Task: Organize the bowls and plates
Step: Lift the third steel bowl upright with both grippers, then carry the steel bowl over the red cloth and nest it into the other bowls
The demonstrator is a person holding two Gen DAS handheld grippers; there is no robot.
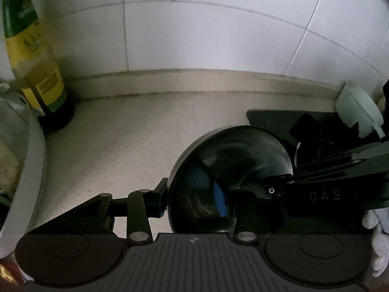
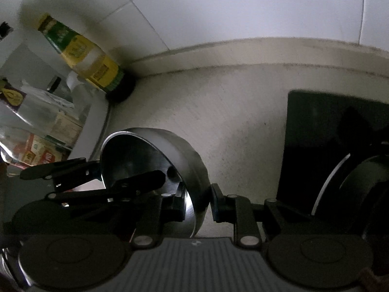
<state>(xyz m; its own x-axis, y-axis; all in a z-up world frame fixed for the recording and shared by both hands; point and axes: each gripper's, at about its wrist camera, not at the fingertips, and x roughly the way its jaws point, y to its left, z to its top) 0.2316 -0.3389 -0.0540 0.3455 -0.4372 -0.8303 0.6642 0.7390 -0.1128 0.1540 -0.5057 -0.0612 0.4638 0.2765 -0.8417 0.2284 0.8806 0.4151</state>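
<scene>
A shiny metal bowl [image 1: 231, 170] is held on edge above the counter, its hollow facing the left wrist camera. My left gripper [image 1: 194, 199] straddles its rim, one finger outside at the left and one blue pad inside. In the right wrist view the same bowl [image 2: 170, 165] shows its outer wall, and my right gripper [image 2: 197, 204] is shut on its rim. The right gripper's arm crosses the left wrist view at the right. A black dish rack [image 2: 316, 146] with a plate's edge [image 2: 328, 182] stands to the right.
A yellow-labelled bottle [image 1: 36, 73] stands in the back left corner against the white tiled wall. A white container [image 1: 24, 158] sits at the left edge. A pale green cup [image 1: 357, 112] rests on the black rack [image 1: 279, 119]. Beige counter [image 1: 121, 146] lies below.
</scene>
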